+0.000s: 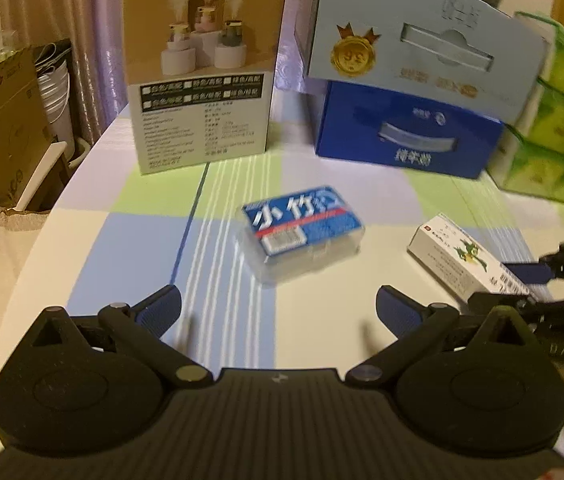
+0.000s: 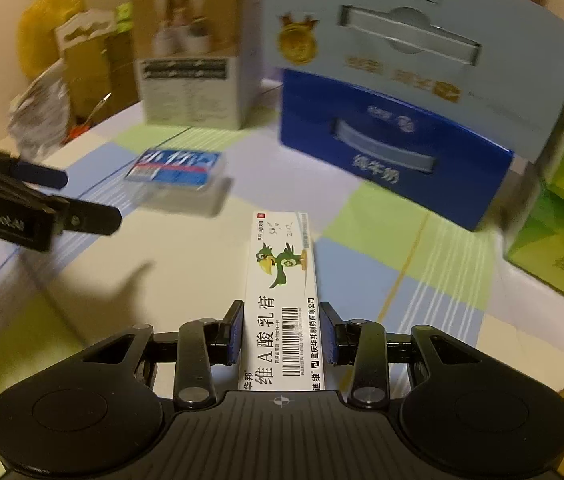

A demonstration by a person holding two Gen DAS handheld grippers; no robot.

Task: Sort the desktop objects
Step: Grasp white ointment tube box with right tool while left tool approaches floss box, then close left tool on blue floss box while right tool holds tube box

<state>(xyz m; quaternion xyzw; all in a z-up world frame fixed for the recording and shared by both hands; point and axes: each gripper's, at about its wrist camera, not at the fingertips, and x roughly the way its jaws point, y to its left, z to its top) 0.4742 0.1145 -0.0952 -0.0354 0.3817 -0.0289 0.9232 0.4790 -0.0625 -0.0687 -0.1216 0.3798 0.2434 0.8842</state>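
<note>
A clear plastic pack with a blue label [image 1: 302, 232] lies flat on the checked tablecloth [image 1: 129, 248], just ahead of my left gripper [image 1: 279, 308]. That gripper is open, with nothing between its fingers. The right wrist view shows the same blue-labelled pack [image 2: 177, 168] further back, with the left gripper [image 2: 89, 198] at the left edge, apart from it. My right gripper [image 2: 282, 332] is shut on the near end of a long white ointment box with a green parrot [image 2: 286, 276]. From the left, the ointment box [image 1: 462, 260] lies low over the cloth with the right gripper [image 1: 510, 286] at its end.
A beige humidifier carton [image 1: 201, 80] stands at the back. Beside it a dark blue milk carton [image 1: 406, 132] carries a pale blue carton [image 1: 422, 40]. Green tissue packs [image 1: 554, 128] are stacked at the right. Cardboard boxes [image 1: 5, 120] stand beyond the table's left edge.
</note>
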